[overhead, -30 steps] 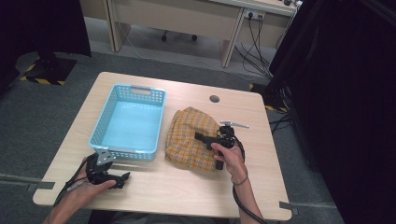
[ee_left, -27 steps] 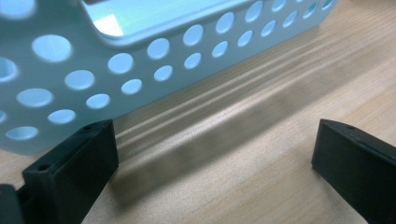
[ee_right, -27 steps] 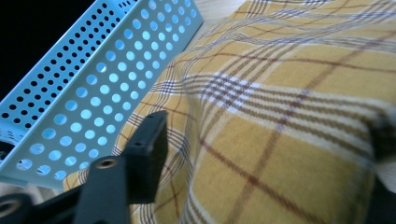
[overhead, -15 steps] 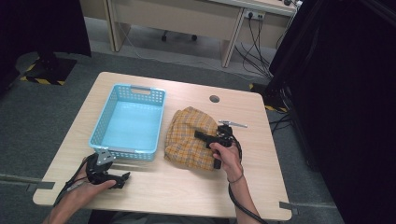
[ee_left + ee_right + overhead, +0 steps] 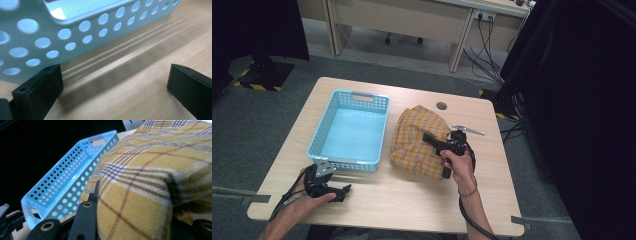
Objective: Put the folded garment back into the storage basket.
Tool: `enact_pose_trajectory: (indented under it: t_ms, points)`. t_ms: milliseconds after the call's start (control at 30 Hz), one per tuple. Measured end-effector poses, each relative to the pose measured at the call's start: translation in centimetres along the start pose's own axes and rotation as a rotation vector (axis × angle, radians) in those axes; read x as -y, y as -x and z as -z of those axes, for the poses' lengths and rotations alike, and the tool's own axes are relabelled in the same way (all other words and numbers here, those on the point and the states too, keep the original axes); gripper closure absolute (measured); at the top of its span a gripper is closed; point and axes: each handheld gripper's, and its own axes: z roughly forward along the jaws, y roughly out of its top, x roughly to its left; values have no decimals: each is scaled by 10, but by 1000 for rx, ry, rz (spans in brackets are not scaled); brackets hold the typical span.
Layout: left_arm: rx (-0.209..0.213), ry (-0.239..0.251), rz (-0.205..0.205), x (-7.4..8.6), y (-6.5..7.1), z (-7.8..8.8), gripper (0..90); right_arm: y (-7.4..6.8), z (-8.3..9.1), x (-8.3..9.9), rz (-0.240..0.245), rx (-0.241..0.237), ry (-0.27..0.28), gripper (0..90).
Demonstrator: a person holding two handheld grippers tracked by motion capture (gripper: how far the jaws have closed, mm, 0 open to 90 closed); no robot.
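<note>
Cloth [image 5: 419,142] bunched mid-table, just right of empty basket [image 5: 349,130]. Right gripper [image 5: 435,144] jaws around fold at cloth's right edge, probably for lift into basket. Left gripper [image 5: 343,191] jaws apart, resting near-left by basket corner.

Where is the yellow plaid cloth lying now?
In the high view the yellow plaid cloth lies on the wooden table, right of the blue perforated plastic basket.

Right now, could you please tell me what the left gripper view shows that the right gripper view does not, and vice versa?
Left gripper view: bare tabletop between the left tool's wide-apart jaws, with nothing held. Right gripper view: the plaid cloth bulging between the right tool's jaws, and dark surroundings behind. Both: the blue basket's perforated wall.
</note>
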Motion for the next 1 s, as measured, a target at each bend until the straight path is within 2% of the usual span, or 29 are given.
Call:
enact_pose_trajectory:
  t_ms: [400, 733, 1000]
  points:
    - [0, 0, 0, 0, 0, 0, 0, -11, 11, -10, 8, -32, 49, 720]
    - [0, 0, 0, 0, 0, 0, 0, -13, 11, -15, -1, -39, 45, 719]
    - [-1, 0, 0, 0, 0, 0, 0, -20, 10, -22, 7, -48, 38, 718]
